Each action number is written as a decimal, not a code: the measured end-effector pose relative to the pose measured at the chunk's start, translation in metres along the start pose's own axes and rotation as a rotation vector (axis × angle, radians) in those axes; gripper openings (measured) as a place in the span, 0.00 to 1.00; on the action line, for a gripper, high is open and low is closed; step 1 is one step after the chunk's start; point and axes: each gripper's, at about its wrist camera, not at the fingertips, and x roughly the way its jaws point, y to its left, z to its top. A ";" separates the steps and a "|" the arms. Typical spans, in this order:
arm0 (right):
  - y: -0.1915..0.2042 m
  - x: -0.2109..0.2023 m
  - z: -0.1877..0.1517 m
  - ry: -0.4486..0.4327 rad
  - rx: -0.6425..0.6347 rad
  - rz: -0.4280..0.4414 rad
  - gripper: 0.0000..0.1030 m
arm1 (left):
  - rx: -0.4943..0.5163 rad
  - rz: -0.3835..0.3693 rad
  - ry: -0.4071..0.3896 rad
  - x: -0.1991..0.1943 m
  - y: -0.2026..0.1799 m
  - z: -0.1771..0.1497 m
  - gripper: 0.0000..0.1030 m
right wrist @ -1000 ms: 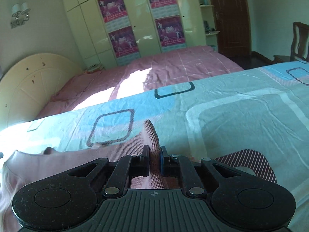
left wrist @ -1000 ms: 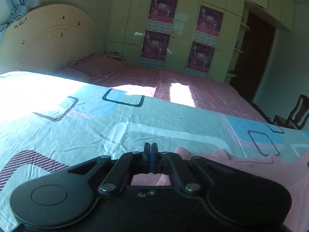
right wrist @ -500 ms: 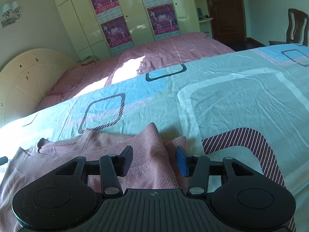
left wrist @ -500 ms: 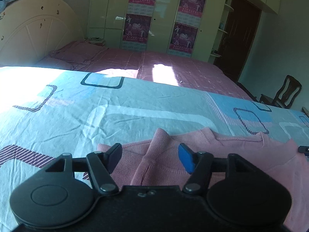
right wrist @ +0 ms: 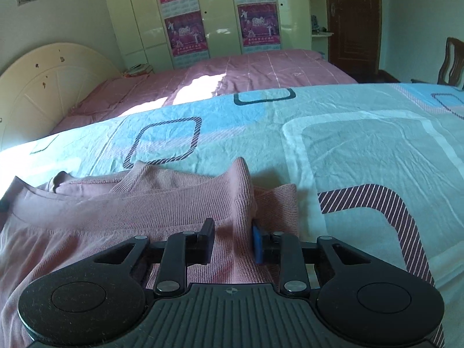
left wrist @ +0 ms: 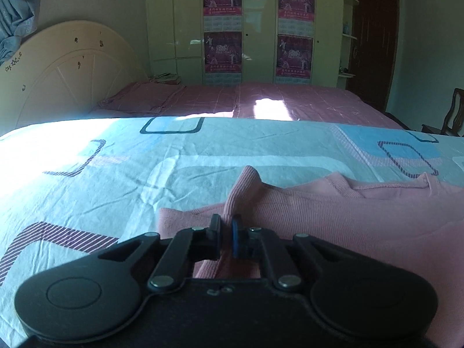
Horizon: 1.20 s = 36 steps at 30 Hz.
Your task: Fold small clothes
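A pink knit sweater (left wrist: 333, 214) lies flat on the bed's patterned sheet (left wrist: 145, 174), neckline toward the far side. My left gripper (left wrist: 226, 233) is shut on a raised ridge of the sweater's left side. In the right wrist view the same sweater (right wrist: 130, 206) fills the lower left. My right gripper (right wrist: 233, 242) has its jaws partly closed around a raised ridge of the sweater's right side, both pads against the cloth.
The light blue sheet (right wrist: 348, 145) with square patterns stretches ahead. A second bed with a pink cover (left wrist: 261, 101) stands beyond, with a cream headboard (left wrist: 66, 72) at the left. A wooden chair (right wrist: 452, 61) is at the right.
Both grippers opened half a second ago and have closed again on the raised ridges of the sweater. The left one is fully shut; the right one is narrower than before.
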 end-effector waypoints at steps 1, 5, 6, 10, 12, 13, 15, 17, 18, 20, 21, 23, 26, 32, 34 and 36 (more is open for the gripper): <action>0.000 0.003 -0.002 0.012 -0.014 -0.007 0.27 | -0.013 0.004 0.006 0.004 0.001 -0.003 0.08; 0.002 0.012 -0.008 -0.001 -0.073 -0.067 0.22 | 0.037 0.040 -0.013 0.003 -0.008 -0.007 0.08; -0.001 0.012 -0.006 0.001 -0.036 -0.069 0.21 | 0.035 0.036 -0.007 0.003 -0.007 -0.006 0.08; -0.004 -0.002 0.001 -0.012 0.066 -0.054 0.21 | 0.030 0.022 0.003 -0.009 -0.004 -0.001 0.23; 0.004 -0.018 0.003 -0.040 0.057 -0.026 0.21 | 0.008 0.016 -0.023 -0.023 -0.001 0.001 0.24; 0.009 -0.025 0.004 -0.048 0.053 -0.003 0.21 | -0.002 0.007 -0.033 -0.031 -0.001 0.002 0.27; 0.020 -0.036 0.005 -0.057 0.032 0.032 0.21 | -0.010 -0.009 -0.039 -0.047 -0.004 0.004 0.31; 0.036 -0.042 0.004 -0.050 0.025 0.083 0.21 | -0.009 -0.039 -0.025 -0.058 -0.012 0.004 0.37; 0.044 -0.043 0.003 -0.039 0.028 0.106 0.22 | -0.006 -0.058 -0.010 -0.063 -0.021 0.003 0.45; 0.060 -0.042 -0.001 -0.023 0.016 0.140 0.22 | 0.010 -0.095 0.003 -0.071 -0.037 0.001 0.55; 0.068 -0.041 -0.003 -0.014 0.004 0.151 0.22 | 0.026 -0.118 0.008 -0.073 -0.047 -0.002 0.57; 0.082 -0.039 -0.009 0.004 -0.011 0.164 0.22 | 0.045 -0.140 0.020 -0.074 -0.065 -0.007 0.57; 0.095 -0.033 -0.016 0.029 -0.031 0.163 0.22 | 0.035 -0.148 0.048 -0.067 -0.078 -0.013 0.57; 0.091 -0.026 -0.029 0.055 -0.055 0.089 0.55 | 0.048 -0.090 0.109 -0.051 -0.078 -0.030 0.58; 0.079 -0.024 -0.037 0.074 -0.073 0.042 0.55 | 0.035 -0.074 0.105 -0.046 -0.066 -0.038 0.62; 0.061 -0.025 -0.046 0.078 -0.065 0.020 0.53 | 0.009 -0.050 0.103 -0.047 -0.055 -0.041 0.69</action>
